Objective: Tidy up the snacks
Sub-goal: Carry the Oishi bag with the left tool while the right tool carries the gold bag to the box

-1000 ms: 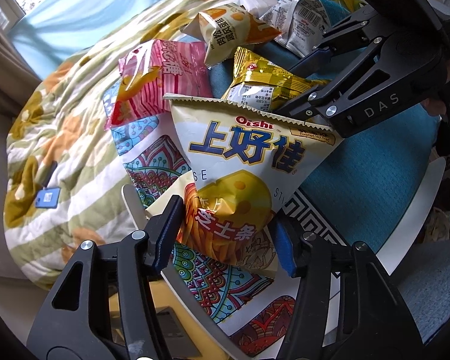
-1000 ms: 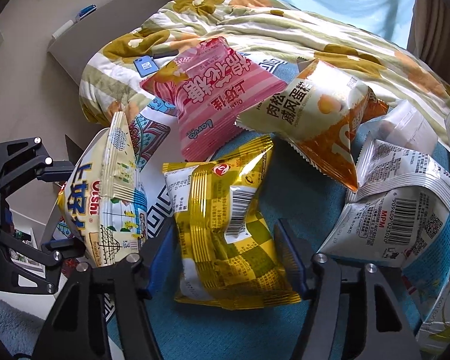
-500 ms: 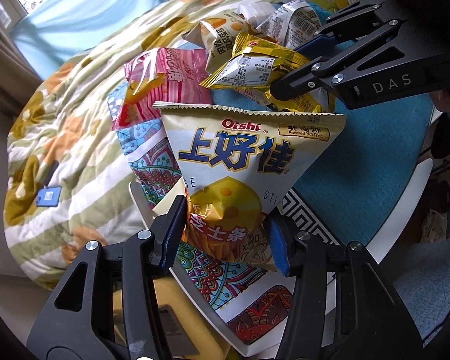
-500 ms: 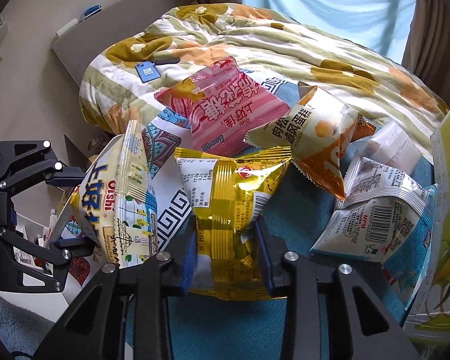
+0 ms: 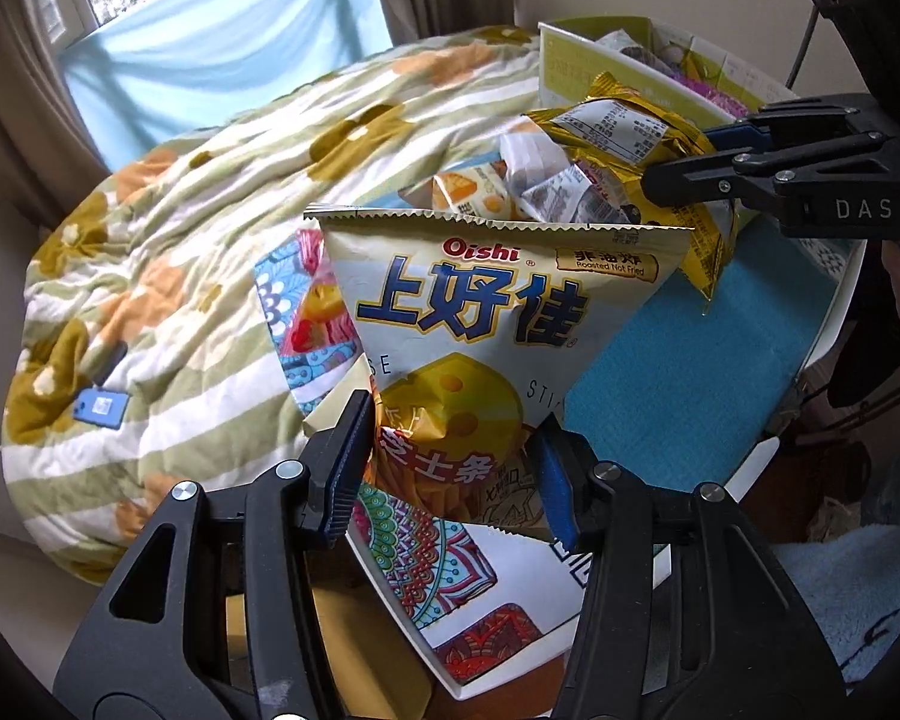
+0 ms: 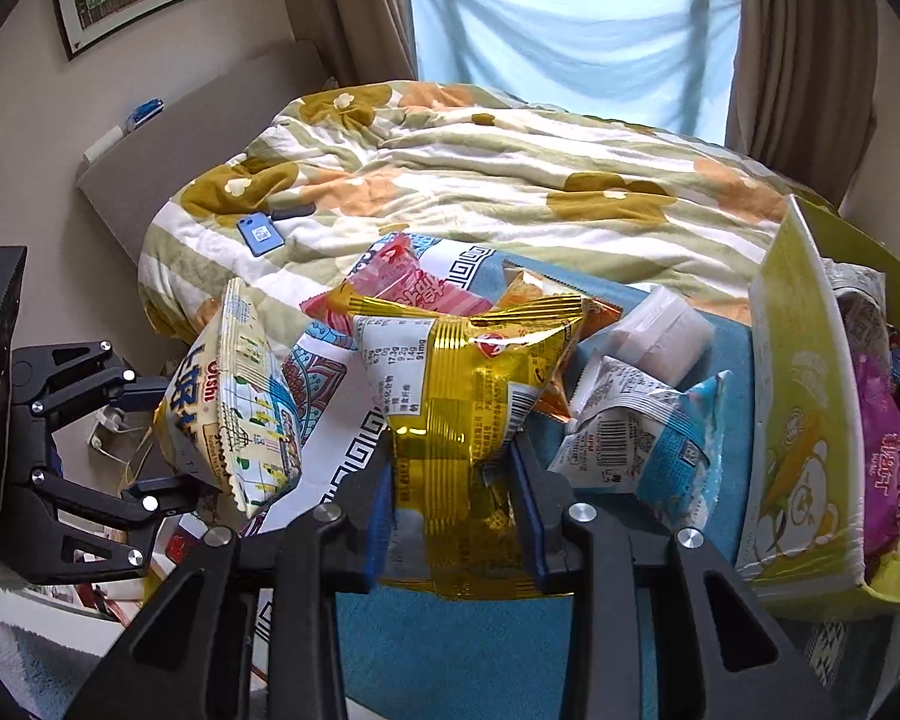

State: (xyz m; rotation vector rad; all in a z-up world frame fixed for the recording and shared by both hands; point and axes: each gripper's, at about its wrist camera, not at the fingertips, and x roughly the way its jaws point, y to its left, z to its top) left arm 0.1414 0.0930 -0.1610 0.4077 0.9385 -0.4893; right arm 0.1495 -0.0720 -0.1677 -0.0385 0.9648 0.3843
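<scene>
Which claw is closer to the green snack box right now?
Right. The right claw, holding the gold bag, sits just beside the green snack box; the left claw is far across the tray.

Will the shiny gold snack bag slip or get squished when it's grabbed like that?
The gold snack bag probably crumples easily: its foil creases where the right gripper pinches it. It looks puffy and light, sticking up without sagging. The glossy foil might slip.

Black hand-held gripper [image 5: 450, 468] linkage arms, silver screws, blue finger pads [image 5: 345, 468], white "DAS" lettering.
</scene>
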